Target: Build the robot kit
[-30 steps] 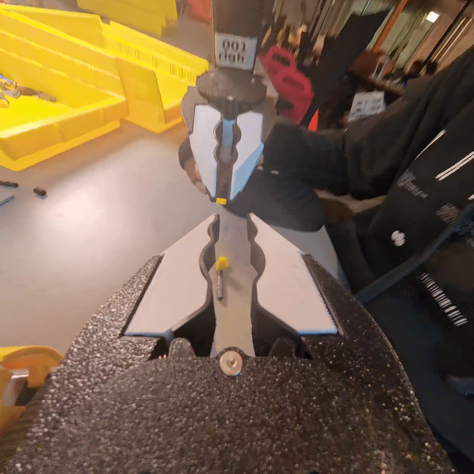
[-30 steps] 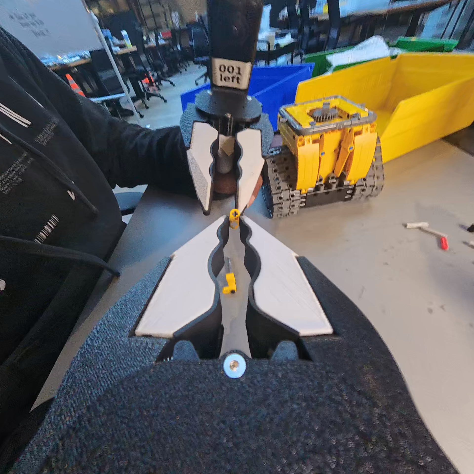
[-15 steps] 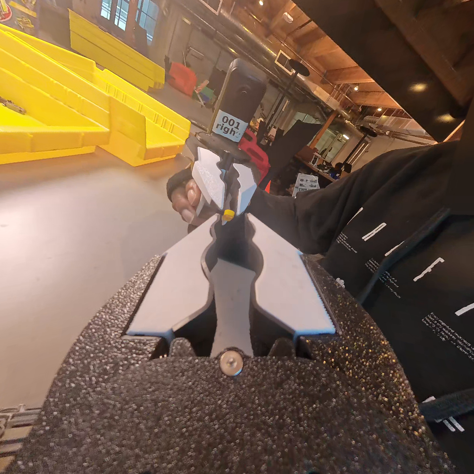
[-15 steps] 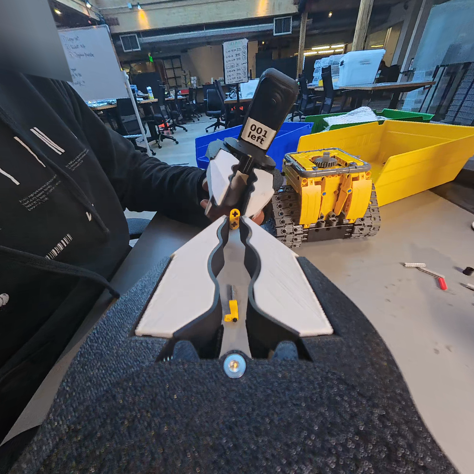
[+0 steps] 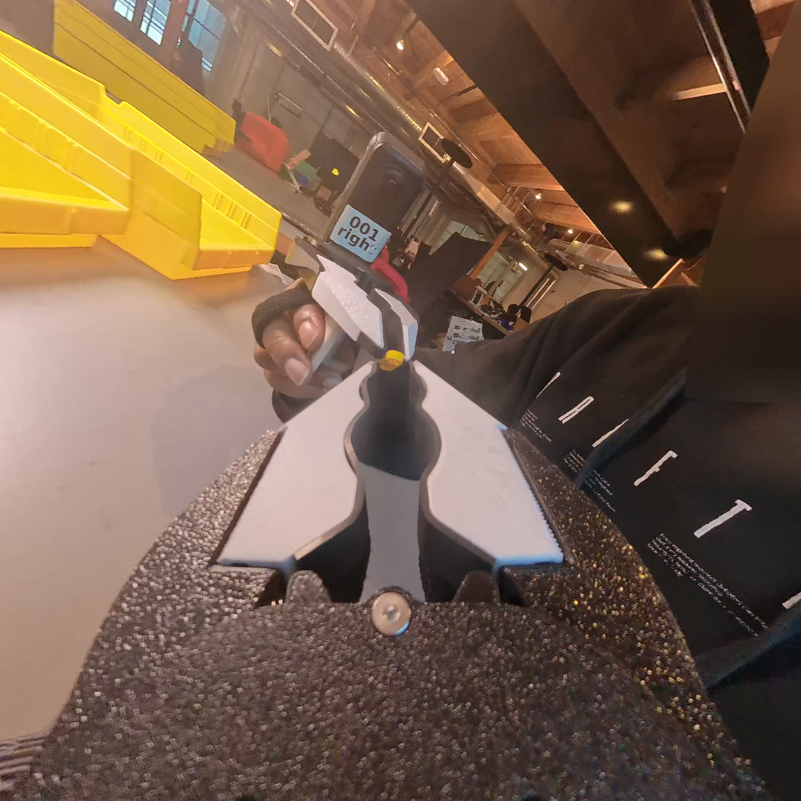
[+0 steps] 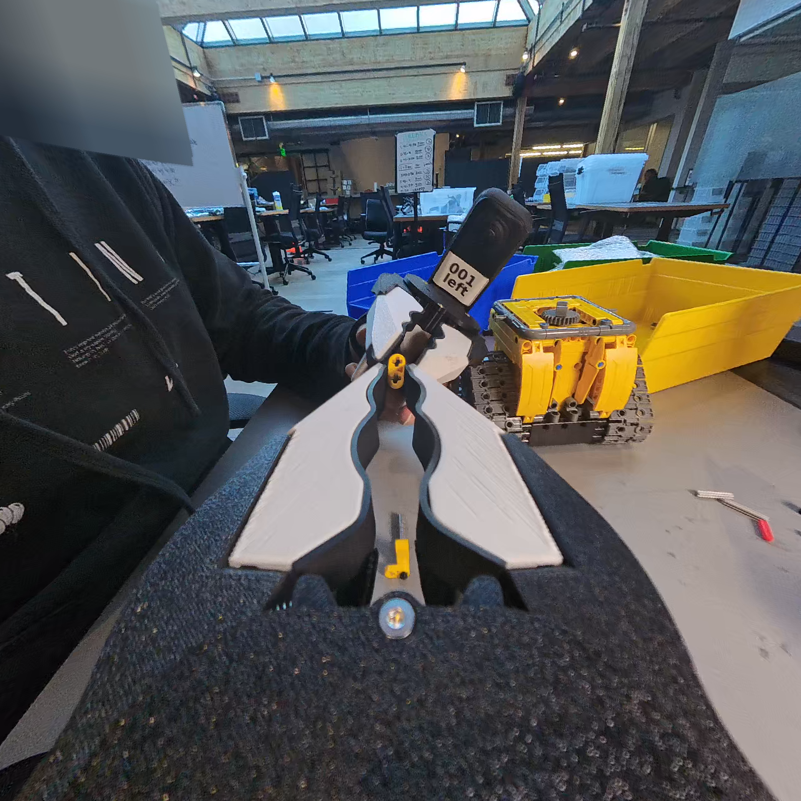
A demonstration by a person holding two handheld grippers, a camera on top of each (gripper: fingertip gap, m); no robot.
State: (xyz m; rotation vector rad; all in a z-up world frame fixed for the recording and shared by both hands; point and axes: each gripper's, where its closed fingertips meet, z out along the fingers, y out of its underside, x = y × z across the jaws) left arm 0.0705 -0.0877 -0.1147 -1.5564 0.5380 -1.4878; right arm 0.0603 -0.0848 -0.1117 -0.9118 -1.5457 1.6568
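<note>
Grey tabletop (image 6: 650,477) lies below both my claws. My right gripper (image 6: 395,376) is clenched on a yellow connector piece (image 6: 395,375) at its fingertips. My left gripper (image 5: 392,366), tips nearly closed, meets that piece (image 5: 391,359) tip to tip; its grasp I cannot tell.

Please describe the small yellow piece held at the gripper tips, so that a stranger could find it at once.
Start from the yellow tracked brick model on the grey table. Just left of it, the right hand-held gripper pinches a small yellow connector. Unlike the loose red-tipped axle on the table, it is lifted off the surface.
</note>
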